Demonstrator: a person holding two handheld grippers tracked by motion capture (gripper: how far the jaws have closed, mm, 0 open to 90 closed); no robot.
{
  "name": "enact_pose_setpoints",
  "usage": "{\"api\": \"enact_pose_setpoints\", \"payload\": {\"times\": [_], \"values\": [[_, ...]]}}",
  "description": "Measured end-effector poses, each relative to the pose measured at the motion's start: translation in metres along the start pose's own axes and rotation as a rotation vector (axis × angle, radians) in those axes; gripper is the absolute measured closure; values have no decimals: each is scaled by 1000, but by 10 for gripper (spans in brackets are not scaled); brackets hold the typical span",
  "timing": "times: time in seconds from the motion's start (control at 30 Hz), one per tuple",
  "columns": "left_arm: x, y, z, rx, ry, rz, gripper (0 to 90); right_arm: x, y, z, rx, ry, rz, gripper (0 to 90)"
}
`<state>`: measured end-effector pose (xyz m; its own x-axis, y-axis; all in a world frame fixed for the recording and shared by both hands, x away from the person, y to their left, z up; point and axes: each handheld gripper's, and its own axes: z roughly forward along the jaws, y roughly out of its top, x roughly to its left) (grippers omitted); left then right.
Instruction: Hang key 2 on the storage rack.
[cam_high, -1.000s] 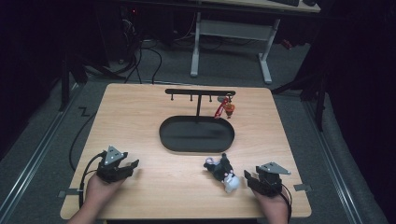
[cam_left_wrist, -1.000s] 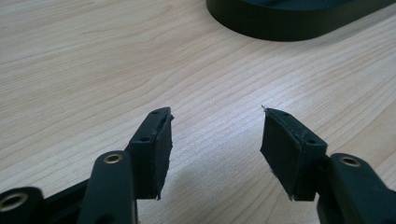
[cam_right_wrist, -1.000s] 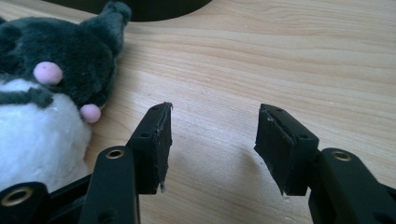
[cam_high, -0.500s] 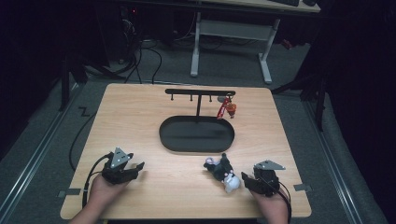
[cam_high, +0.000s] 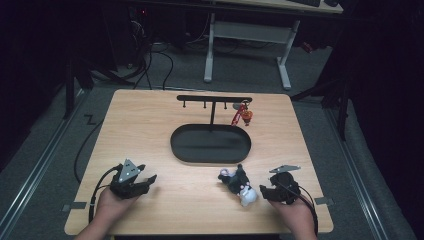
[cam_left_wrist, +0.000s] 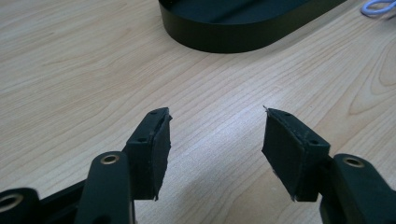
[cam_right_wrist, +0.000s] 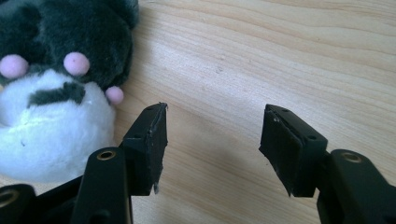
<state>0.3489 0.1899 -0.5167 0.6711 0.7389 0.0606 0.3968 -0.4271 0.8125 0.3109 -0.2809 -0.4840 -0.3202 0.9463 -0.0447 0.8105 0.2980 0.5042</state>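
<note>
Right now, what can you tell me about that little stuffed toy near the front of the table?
The plush toy is small and soft, with dark grey fur, a white fluffy part and pink dots. It lies on its side on the wooden table, just in front of the black oval tray. The right gripper sits close beside it, jaws open, not touching it.

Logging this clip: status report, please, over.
Left gripper open, empty. Right gripper open, jaws just widened, nothing between them. Plush toy lies beside it on table. Nothing in the way.
</note>
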Motion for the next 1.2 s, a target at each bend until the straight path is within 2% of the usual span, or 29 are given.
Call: {"api": "enact_pose_setpoints", "payload": {"times": [0.33,0.6,0.87,1.0,1.07,1.1,1.13,1.2], "values": [[-3,2,0,-11,-37,29,413,-4,13,-1,118,-10,-26,398],[-5,2,1,-7,-39,43,413,-9,21,-1,211,-6,-37,388],[-5,2,0,-2,-43,46,413,-4,27,-2,296,-8,-65,359],[-5,0,0,3,-41,45,411,-5,32,-7,324,-4,-74,340],[-4,0,-1,5,-43,46,411,-5,33,-9,322,4,-69,337],[-4,0,-1,6,-42,47,411,-5,33,-10,324,8,-81,331],[-4,-1,-1,4,-41,48,411,-5,33,-10,328,9,-67,325],[-5,-1,-2,4,-41,51,411,-5,34,-12,336,14,-70,303]]}}
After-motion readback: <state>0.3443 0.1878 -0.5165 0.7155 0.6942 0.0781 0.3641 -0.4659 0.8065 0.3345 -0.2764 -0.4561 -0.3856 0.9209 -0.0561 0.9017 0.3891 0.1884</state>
